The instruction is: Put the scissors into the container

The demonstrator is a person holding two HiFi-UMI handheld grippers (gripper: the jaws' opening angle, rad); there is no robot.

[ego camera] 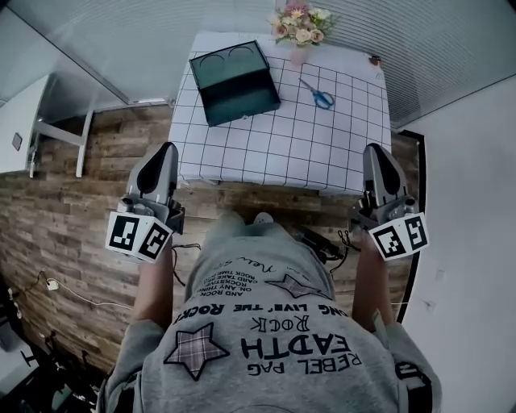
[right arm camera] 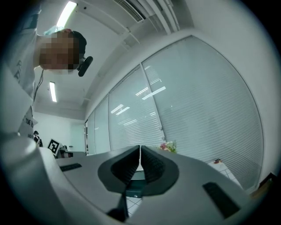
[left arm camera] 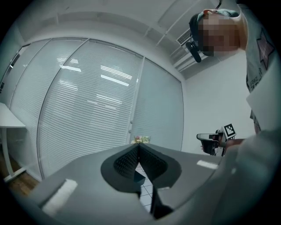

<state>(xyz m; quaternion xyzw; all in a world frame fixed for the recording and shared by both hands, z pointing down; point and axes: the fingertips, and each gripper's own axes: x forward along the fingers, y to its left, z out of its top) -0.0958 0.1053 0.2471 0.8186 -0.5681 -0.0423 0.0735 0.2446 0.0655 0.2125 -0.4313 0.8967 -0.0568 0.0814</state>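
Ahead of the person, 1 bench w/ grid cloth carries 1 dark green container at far left. 2 grippers hang short of its near edge: left hand-held gripper and right hand-held gripper, both w/ jaws pressed together, nothing between. 1 pair of scissors lies just right of the container, fwd and slightly left of the right gripper, the nearer one. Long axis diagonal, blue handles near-right. 1 flower bunch at far edge.

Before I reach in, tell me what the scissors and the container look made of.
The scissors: blue handles, likely plastic by the solid colour; thin grey blades, probably metal. The container: dark green, smooth with slight sheen, straight rigid walls; plastic or painted metal, cannot tell which.
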